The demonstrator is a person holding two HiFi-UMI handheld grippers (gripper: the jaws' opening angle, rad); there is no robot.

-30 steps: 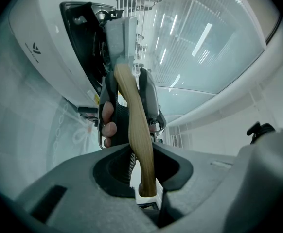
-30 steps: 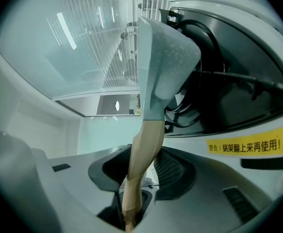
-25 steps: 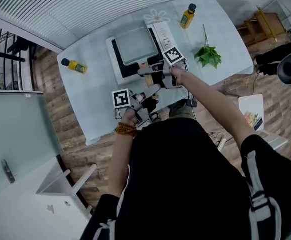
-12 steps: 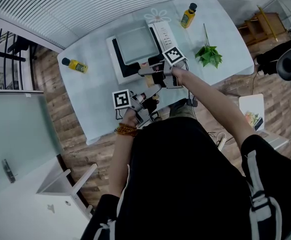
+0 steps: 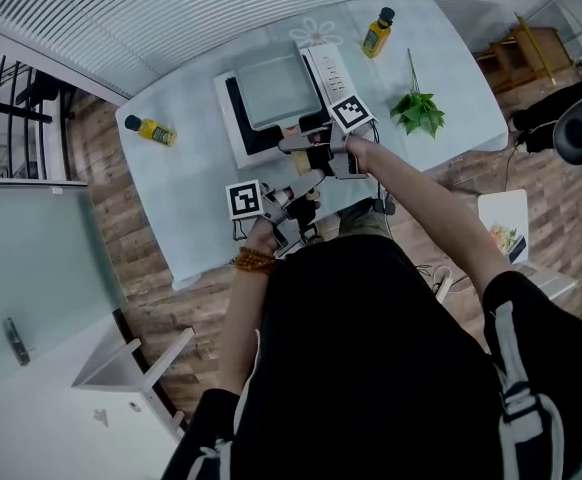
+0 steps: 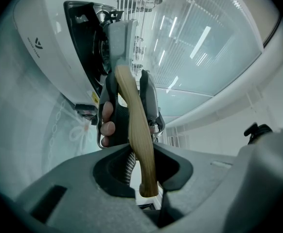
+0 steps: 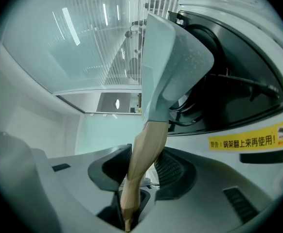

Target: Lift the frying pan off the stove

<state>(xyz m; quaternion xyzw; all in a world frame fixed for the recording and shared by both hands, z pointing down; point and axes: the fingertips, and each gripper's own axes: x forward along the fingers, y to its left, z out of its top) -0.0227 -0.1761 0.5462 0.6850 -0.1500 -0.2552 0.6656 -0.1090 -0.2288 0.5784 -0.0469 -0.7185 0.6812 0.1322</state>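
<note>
No visible change over the last second: frying pan (image 5: 274,88) sits over the stove (image 5: 233,133) at upper centre of the head view, as before, on the table (image 5: 181,178). Right gripper (image 7: 136,174) pinches the wooden handle (image 7: 144,154) close to the pan body. Left gripper (image 6: 141,164), lower in the head view, clamps the handle's free end. Both grips look settled. Cannot tell whether the pan base has cleared the stove top. Judgement: the hold is secured and the lift itself is likely not begun.
</note>
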